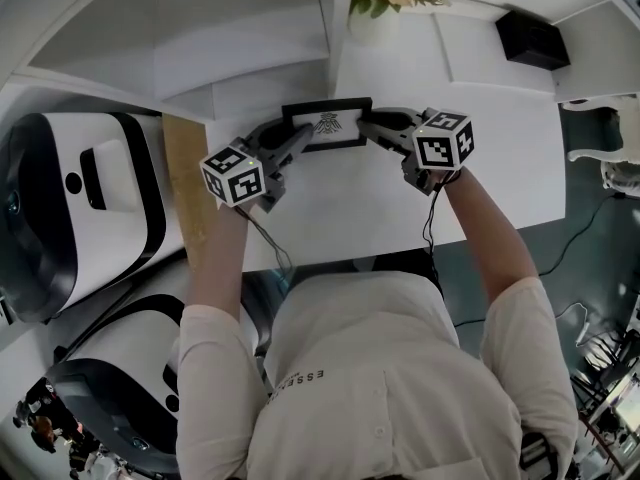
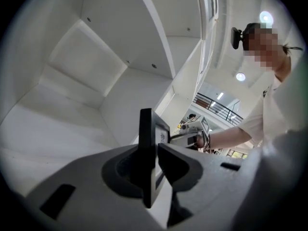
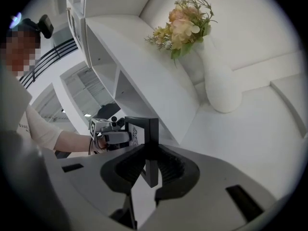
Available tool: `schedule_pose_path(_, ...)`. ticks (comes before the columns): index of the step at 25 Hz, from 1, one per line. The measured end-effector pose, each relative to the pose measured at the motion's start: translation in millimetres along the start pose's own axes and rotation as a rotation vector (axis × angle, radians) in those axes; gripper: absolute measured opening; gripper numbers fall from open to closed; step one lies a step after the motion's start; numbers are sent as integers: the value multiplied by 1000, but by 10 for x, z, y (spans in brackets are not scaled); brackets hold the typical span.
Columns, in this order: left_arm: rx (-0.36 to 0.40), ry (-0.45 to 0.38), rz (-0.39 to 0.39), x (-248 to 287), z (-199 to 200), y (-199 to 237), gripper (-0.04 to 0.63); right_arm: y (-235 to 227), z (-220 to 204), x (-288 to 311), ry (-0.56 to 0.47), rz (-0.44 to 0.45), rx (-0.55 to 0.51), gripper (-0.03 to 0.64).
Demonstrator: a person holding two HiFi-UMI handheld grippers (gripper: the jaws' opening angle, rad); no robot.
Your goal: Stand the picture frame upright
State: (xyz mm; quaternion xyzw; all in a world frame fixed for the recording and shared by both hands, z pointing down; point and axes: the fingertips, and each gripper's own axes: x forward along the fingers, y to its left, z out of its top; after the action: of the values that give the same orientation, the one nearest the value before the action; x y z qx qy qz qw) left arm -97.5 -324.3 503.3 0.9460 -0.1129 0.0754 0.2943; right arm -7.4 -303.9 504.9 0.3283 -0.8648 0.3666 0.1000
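Frame (image 1: 326, 124) looks light and stiff, maybe glass-fronted; left claw (image 1: 297, 136) and right claw (image 1: 368, 125) each pinch a side edge, sensible spot.

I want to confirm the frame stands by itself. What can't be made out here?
- Back stand of the picture frame: behind the frame in head view; both gripper views show mostly its side edge between the jaws.
- Its print: too small in head view, nearly edge-on in gripper views.

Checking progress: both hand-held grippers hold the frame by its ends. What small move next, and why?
Probably lower the picture frame onto the table before releasing: the left hand-held gripper and right hand-held gripper clamp its ends; its bottom edge isn't visibly resting.
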Motion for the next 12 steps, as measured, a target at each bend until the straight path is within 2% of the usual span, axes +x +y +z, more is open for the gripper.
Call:
schedule_pose_path(4, 13, -17, 13, 25, 2, 130, 75, -102, 38, 96, -15, -54, -29, 84)
schedule_pose_path(9, 99, -26, 20, 67, 47, 222, 80, -202, 122, 147, -42, -142, -117, 83)
schedule_pose_path(12, 152, 8, 36, 99, 32, 288, 84, -265, 138, 180, -41, -200, -178, 84)
